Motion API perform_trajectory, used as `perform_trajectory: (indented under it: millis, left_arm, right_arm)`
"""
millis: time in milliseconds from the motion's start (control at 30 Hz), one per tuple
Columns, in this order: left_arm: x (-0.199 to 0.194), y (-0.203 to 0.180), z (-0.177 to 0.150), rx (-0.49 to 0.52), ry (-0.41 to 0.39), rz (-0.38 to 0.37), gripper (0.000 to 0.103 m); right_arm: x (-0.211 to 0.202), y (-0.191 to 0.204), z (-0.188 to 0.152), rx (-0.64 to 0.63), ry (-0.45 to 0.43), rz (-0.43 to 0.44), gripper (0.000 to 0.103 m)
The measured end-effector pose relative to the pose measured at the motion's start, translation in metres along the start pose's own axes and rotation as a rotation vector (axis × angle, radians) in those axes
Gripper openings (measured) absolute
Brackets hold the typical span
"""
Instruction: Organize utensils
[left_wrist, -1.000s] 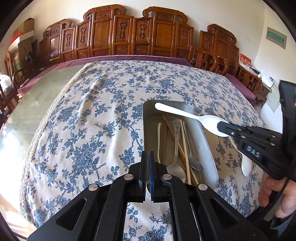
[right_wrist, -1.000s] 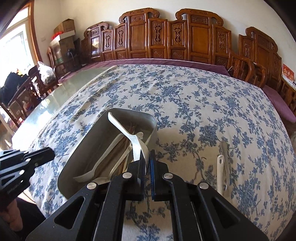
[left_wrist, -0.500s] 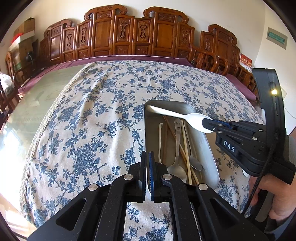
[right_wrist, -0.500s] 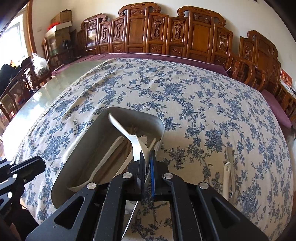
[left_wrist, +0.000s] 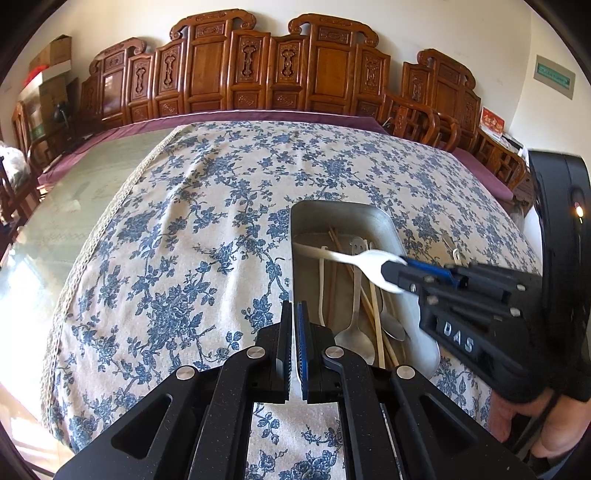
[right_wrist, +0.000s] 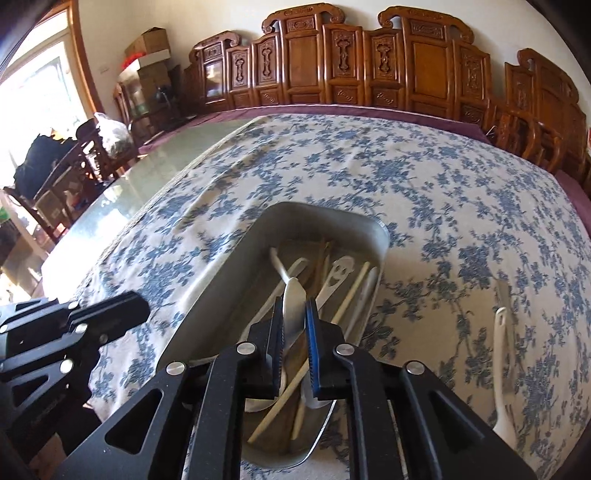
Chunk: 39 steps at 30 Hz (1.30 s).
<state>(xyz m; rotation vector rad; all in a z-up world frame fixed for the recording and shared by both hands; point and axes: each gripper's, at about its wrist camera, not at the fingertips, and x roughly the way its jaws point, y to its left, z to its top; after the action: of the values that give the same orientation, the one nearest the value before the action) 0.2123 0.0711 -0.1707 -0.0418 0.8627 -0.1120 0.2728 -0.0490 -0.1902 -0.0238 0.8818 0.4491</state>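
Observation:
A metal tray (left_wrist: 373, 218) sits on the blue-flowered tablecloth and holds metal spoons (left_wrist: 354, 332), chopsticks (left_wrist: 376, 321) and a thin white utensil. My right gripper (right_wrist: 295, 317) hovers over the tray's near end. Its jaws are opening around the bowl of a white plastic spoon (right_wrist: 293, 299), and a gap shows beside the blue pad. The spoon's handle (left_wrist: 317, 253) slopes down to the tray's left wall. In the left wrist view the right gripper (left_wrist: 391, 273) comes in from the right. My left gripper (left_wrist: 293, 321) is shut on nothing, just left of the tray.
A white spoon (right_wrist: 500, 362) and a metal utensil (right_wrist: 504, 295) lie on the cloth to the right of the tray (right_wrist: 221, 269). Carved wooden chairs (left_wrist: 280, 66) line the far side. Bare glass tabletop (left_wrist: 74, 199) lies left of the cloth.
My right gripper carried the white spoon leftward and down over the tray, so its handle now dips inside. Its jaws have parted. The left gripper has stayed still.

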Motion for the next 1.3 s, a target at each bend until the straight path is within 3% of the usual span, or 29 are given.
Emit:
perform_trajectory:
  millis: [533,667,833,900,967,1100,1300]
  left_arm:
    - [-0.001,0.002,0.000,-0.004,0.000,0.010,0.002]
    - [-0.001,0.002,0.000,-0.002,0.000,0.009,0.002]
    - [0.000,-0.001,-0.002,0.003,0.001,0.002,0.003]
    - [0.000,-0.005,-0.003,0.007,0.001,-0.001,0.008]
    - [-0.001,-0.009,-0.003,0.014,-0.006,-0.004,0.021]
    - [-0.001,-0.019,-0.004,0.030,-0.007,-0.024,0.023]
    - [0.000,-0.044,-0.008,0.070,-0.004,-0.061,0.041]
  right_arm:
    - [-0.010,0.003,-0.021,0.004,0.009,0.129,0.022]
    - [-0.018,-0.002,-0.023,0.004,-0.013,0.138,0.031]
    - [-0.038,-0.018,-0.030,-0.003,-0.049,0.116,0.032]
    - [-0.047,-0.031,-0.035,-0.002,-0.058,0.091,0.032]
    - [-0.054,-0.045,-0.040,-0.002,-0.063,0.059,0.032]
    - [-0.072,-0.076,-0.051,-0.013,-0.075,-0.024,0.032]
    - [-0.091,-0.126,-0.066,-0.006,-0.081,-0.120,0.032]
